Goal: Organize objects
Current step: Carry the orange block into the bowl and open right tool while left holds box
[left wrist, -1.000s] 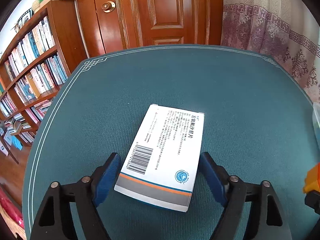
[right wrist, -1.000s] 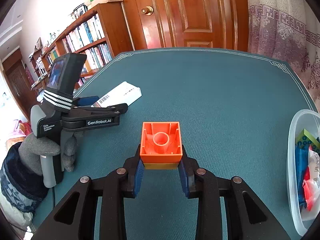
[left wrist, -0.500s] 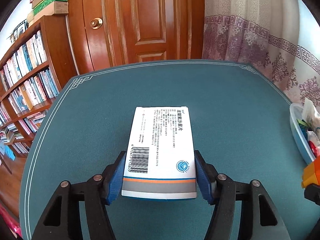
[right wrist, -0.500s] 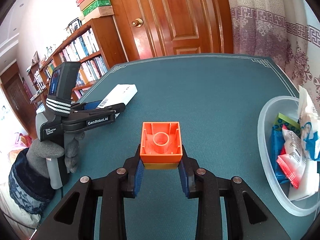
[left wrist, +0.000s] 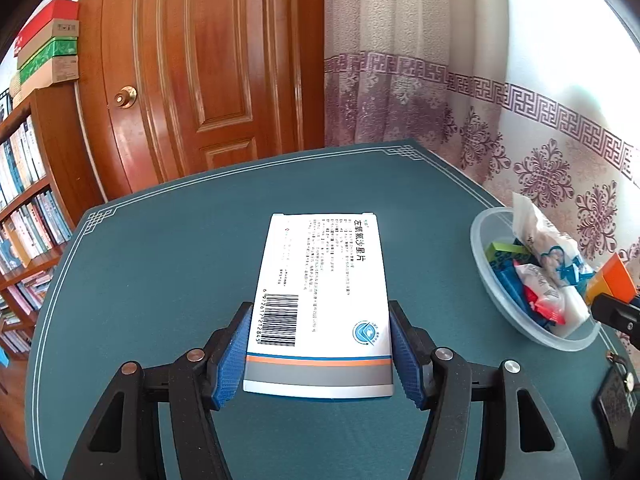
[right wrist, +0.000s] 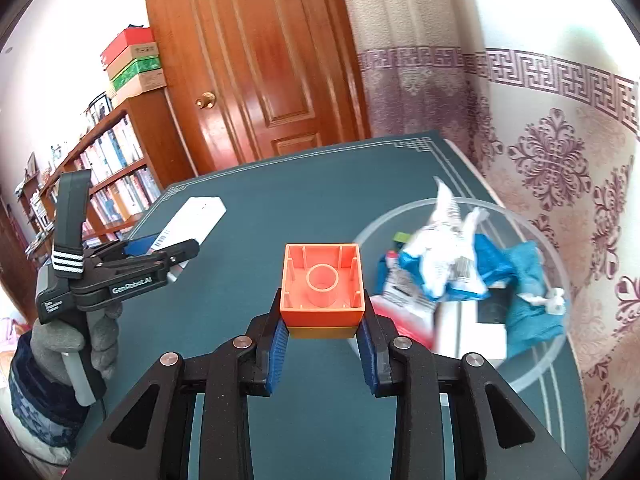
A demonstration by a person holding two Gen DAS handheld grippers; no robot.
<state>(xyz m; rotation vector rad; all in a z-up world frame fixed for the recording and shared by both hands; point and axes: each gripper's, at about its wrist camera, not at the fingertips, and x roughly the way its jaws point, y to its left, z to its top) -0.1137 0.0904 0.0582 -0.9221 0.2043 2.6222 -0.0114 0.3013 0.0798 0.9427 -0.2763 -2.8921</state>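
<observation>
Teal felt over the table (left wrist: 160, 264), edged with a pale line. Near its right edge, a clear plastic bowl (right wrist: 532, 360) heaped with snack packets (right wrist: 444, 264). Raised off the felt, a white medicine box (left wrist: 320, 300), barcode up, pinched between the blue pads of the left hand-held gripper (left wrist: 319, 354). Just left of the bowl, an orange toy brick (right wrist: 322, 288), hollow side up, clamped in the right hand-held gripper (right wrist: 322, 330).

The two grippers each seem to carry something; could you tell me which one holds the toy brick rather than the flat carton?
The right gripper holds the orange brick, hollow underside facing the camera. The left gripper is clamped on the flat white medicine box with a barcode.
</observation>
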